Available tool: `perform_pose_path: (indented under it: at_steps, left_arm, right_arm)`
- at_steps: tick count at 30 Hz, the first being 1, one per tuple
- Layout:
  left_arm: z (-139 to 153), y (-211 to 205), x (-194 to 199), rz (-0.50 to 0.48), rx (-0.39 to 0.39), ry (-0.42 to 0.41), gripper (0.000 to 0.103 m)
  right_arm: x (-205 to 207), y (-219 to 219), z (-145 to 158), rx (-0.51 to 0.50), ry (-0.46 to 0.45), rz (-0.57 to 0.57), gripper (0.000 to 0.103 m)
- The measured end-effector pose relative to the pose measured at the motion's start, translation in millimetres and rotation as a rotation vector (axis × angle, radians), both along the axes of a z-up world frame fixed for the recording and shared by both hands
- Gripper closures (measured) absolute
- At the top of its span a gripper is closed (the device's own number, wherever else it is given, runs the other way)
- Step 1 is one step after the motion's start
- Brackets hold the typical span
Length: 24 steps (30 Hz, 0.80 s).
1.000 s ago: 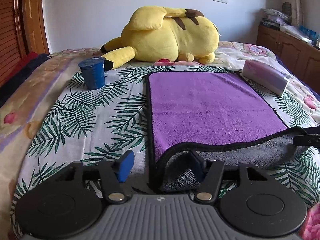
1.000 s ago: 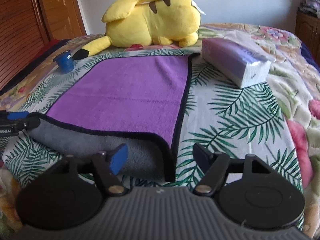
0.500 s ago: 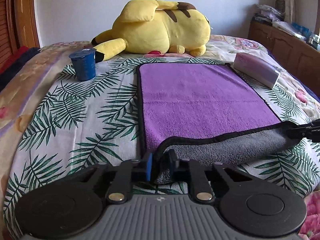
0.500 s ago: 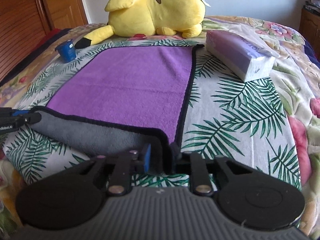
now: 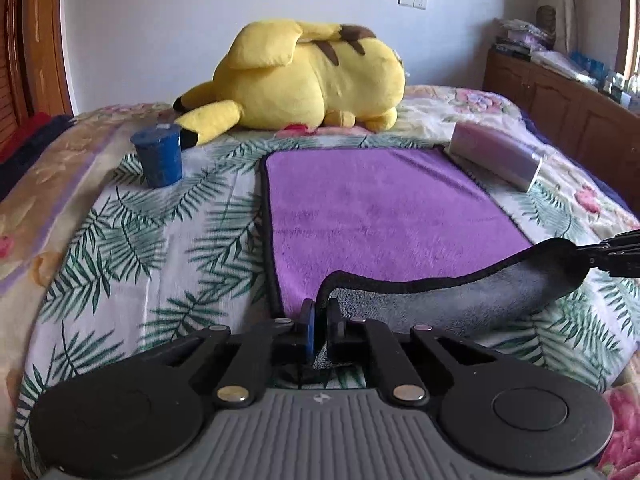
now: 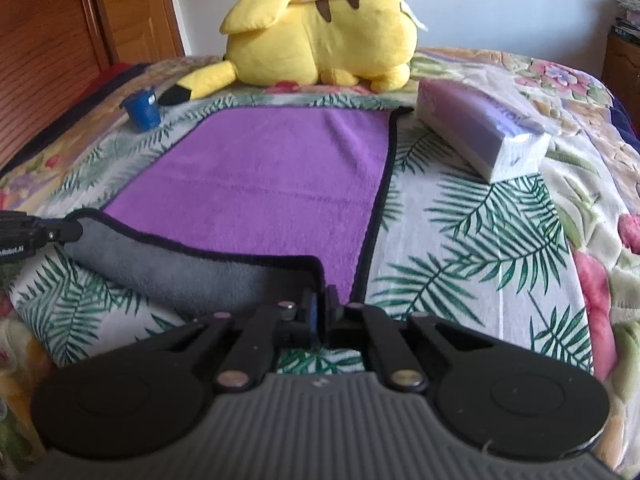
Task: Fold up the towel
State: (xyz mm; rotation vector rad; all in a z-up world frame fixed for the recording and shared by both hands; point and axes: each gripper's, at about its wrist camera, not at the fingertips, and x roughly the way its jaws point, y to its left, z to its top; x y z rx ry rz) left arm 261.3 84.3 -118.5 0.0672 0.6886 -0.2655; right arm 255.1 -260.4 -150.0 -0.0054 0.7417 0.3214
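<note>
Here the purple plush towel with black edging and a grey underside (image 5: 384, 208) lies spread on the bed with the palm-leaf printed cover (image 5: 132, 240); its near edge is raised and turned over, so the grey side faces up in a sagging band between the two claws. The left claw (image 5: 319, 322) is clamped on the towel's near left corner, its fingers pressed together with the cloth between them; the right claw (image 6: 320, 310) is clamped the same way on the near right corner, and it shows in the left wrist view as a dark bar at the far end of the raised edge. The rest of the towel lies flat; its far edge runs just in front of the big yellow plush toy with brown stripes and a black-tipped tail (image 5: 308, 76), which lies on its side beyond the towel. A small dark blue cup (image 5: 158, 156) stands left of the towel's far left corner, near the toy's tail; a wrapped pale purple pack of tissues (image 6: 480, 132) lies just beside the towel's far right corner. A wooden cabinet (image 5: 560, 100) stands well right of the towel, off the bed.
</note>
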Motion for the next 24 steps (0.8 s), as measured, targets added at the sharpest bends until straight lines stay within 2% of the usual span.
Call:
perform_pose_path:
  at_steps: [15,24]
  left_arm:
    - [32.8,-11.2,19.1,-0.018,0.029,-0.098,0.098]
    - [43.8,-18.2,44.6,-0.039,0.045,-0.123,0.098]
  right_arm:
    - [20.2,-2.8,22.1,0.007,-0.108,0.036,0.1]
    - [44.2,-1.6,40.9,-0.001,-0.164,0.046,0.1]
